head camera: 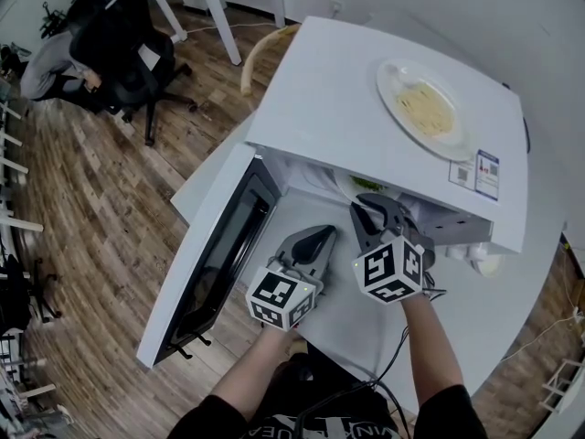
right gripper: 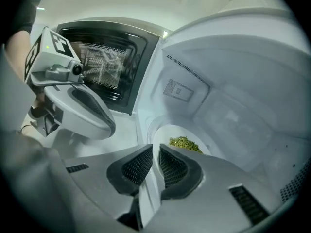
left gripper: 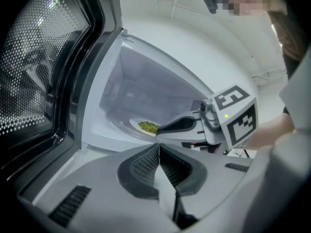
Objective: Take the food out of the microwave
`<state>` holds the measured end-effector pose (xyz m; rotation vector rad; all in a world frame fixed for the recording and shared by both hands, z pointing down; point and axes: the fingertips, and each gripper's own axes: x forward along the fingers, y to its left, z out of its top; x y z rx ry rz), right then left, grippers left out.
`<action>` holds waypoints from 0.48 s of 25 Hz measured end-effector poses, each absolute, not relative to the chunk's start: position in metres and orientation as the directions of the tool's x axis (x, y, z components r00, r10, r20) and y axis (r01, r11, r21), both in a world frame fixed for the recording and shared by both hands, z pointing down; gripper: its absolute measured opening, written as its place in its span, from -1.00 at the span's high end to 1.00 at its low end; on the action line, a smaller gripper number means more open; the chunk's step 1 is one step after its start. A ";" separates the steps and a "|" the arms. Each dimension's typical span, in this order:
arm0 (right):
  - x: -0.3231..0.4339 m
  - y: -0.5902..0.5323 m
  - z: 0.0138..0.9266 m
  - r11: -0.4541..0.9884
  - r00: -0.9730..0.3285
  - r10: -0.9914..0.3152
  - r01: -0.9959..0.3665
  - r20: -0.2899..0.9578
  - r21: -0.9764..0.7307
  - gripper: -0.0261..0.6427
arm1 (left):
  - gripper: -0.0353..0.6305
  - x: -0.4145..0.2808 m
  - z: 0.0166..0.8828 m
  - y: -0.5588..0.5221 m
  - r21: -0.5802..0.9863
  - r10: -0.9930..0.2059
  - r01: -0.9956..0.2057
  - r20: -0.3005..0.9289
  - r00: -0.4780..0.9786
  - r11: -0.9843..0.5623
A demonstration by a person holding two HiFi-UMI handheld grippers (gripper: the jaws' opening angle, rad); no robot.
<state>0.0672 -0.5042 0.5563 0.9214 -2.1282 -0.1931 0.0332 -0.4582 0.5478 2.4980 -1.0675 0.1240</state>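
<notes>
A white microwave [head camera: 329, 108] stands on a white table with its door [head camera: 215, 259] swung open to the left. Inside lies a white plate [head camera: 352, 186] [left gripper: 137, 124] [right gripper: 167, 132] with a heap of green food [left gripper: 148, 126] [right gripper: 184, 142]. My right gripper [head camera: 367, 212] [right gripper: 156, 152] [left gripper: 159, 128] reaches into the cavity, and the plate's near rim sits in the narrow gap between its pads. My left gripper [head camera: 320, 237] [left gripper: 159, 148] is shut and empty, held in front of the opening beside the right one.
A second plate with pale noodles [head camera: 425, 108] rests on top of the microwave. The open door stands close on the left. A small white object [head camera: 482, 260] sits on the table at the right. Across the wooden floor are an office chair [head camera: 123, 44] and a seated person [head camera: 46, 69].
</notes>
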 end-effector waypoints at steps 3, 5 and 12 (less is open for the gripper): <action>0.065 -0.494 0.553 0.731 -0.437 -0.668 -0.536 0.602 0.422 0.75 | 0.87 0.030 0.551 -0.466 0.468 -0.683 -0.694 0.229 0.693 -0.547; 0.062 -0.487 0.552 0.736 -0.449 -0.666 -0.526 0.595 0.426 0.75 | 0.87 0.030 0.553 -0.471 0.576 -0.684 -0.655 0.213 0.698 -0.489; 0.062 -0.465 0.552 0.742 -0.472 -0.664 -0.512 0.579 0.433 0.75 | 0.82 0.034 0.559 -0.474 0.841 -0.683 -0.434 0.111 0.722 -0.323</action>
